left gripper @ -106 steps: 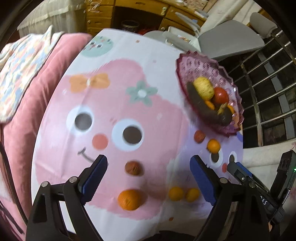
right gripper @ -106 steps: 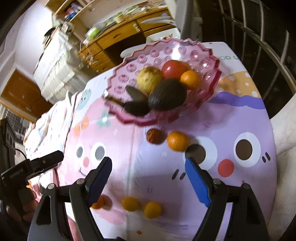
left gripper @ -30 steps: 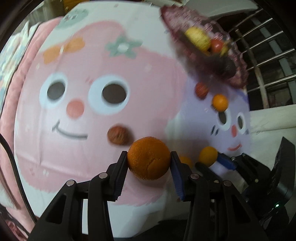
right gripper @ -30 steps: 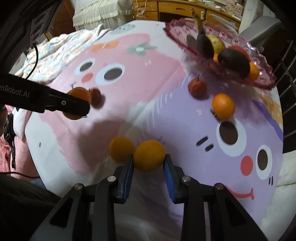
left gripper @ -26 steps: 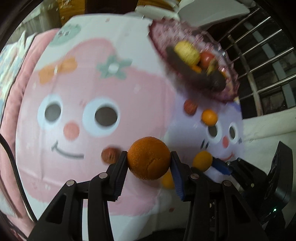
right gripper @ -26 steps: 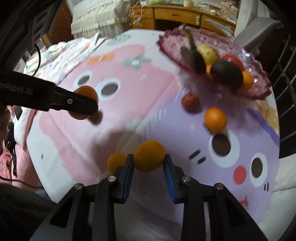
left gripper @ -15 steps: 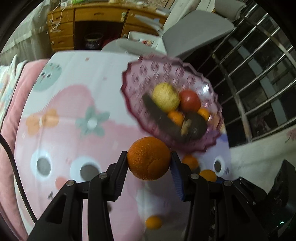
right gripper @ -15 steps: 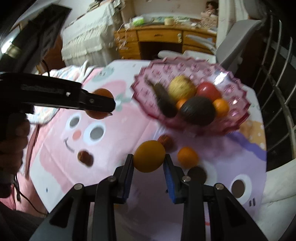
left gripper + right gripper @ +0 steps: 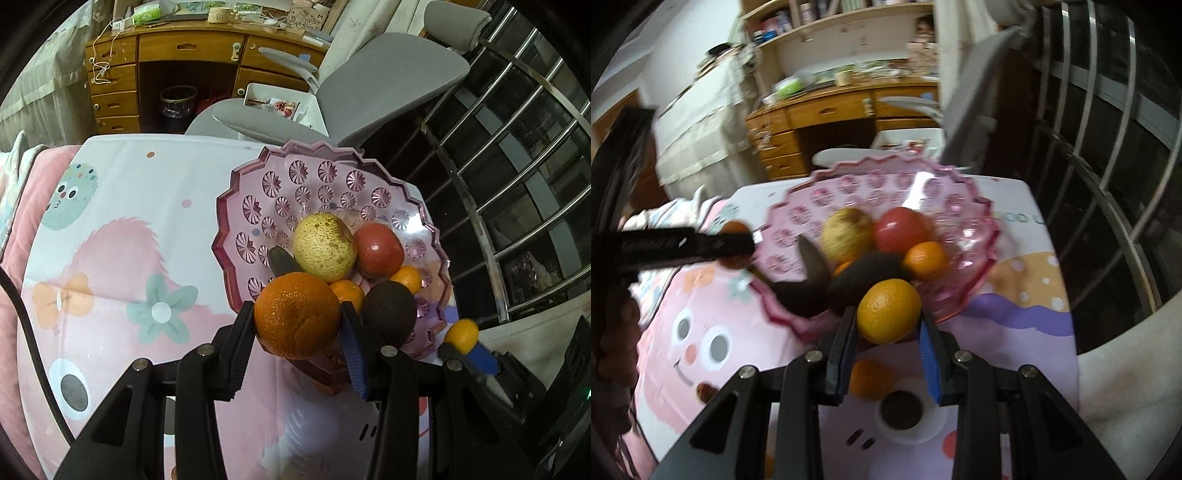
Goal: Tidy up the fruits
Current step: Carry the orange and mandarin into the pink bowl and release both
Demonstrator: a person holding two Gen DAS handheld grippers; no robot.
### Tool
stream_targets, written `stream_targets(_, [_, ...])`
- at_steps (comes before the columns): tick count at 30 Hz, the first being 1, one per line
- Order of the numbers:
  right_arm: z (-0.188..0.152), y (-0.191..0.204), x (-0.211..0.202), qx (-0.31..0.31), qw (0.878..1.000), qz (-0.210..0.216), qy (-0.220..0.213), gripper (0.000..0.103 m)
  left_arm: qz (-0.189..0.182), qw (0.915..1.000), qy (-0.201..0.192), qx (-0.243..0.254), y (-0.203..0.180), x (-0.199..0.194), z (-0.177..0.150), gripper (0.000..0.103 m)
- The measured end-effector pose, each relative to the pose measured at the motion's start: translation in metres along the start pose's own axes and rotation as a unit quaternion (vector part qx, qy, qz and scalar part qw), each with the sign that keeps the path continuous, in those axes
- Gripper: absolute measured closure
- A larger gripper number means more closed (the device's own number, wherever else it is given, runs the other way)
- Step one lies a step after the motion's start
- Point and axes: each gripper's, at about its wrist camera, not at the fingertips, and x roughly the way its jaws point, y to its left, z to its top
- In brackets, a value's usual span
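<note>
My left gripper is shut on a large orange and hangs over the near rim of the pink glass fruit bowl. My right gripper is shut on a small orange just in front of the same bowl. In the bowl lie a speckled yellow pear, a red tomato, a dark avocado, small oranges and a dark banana. The right gripper's small orange also shows at the lower right of the left wrist view.
The bowl stands on a cartoon-print cloth. A small orange and a brown fruit lie on the cloth below the right gripper. Behind are a grey chair, a wooden desk and metal window bars.
Both grippers rose from the cloth with their oranges and moved toward the bowl, which now fills the middle of both views. The fruit left on the cloth slipped down and out of the left view.
</note>
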Motion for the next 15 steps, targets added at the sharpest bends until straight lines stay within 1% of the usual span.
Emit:
stream_targets(4, [0.004,-0.01,0.007,0.022,1.0,-0.007,-0.004,0.071,0.005,1.0,0.006,0.001,0.001,0.01,0.001,0.059])
stream_targets(7, [0.007,-0.013,0.009,0.035,0.999,-0.002,-0.008,0.07,0.007,0.9999,0.007,-0.006,0.004,0.014,0.001,0.057])
stream_targets(8, [0.007,-0.013,0.01,0.04,0.999,0.004,-0.007,0.068,0.006,0.9999,0.006,-0.008,0.005,0.014,0.001,0.051])
stream_targets(10, [0.007,-0.014,0.01,0.047,0.999,0.01,-0.008,0.051,0.005,0.9999,0.002,-0.011,0.006,0.013,0.001,0.044])
stream_targets(12, [0.007,-0.014,0.008,0.05,0.999,0.01,-0.013,0.047,0.003,0.9999,-0.002,-0.011,0.007,0.011,0.002,0.043])
stream_targets(15, [0.007,-0.016,0.006,0.057,0.998,0.012,-0.016,0.047,0.002,0.9999,-0.005,-0.015,0.011,0.007,0.001,0.041])
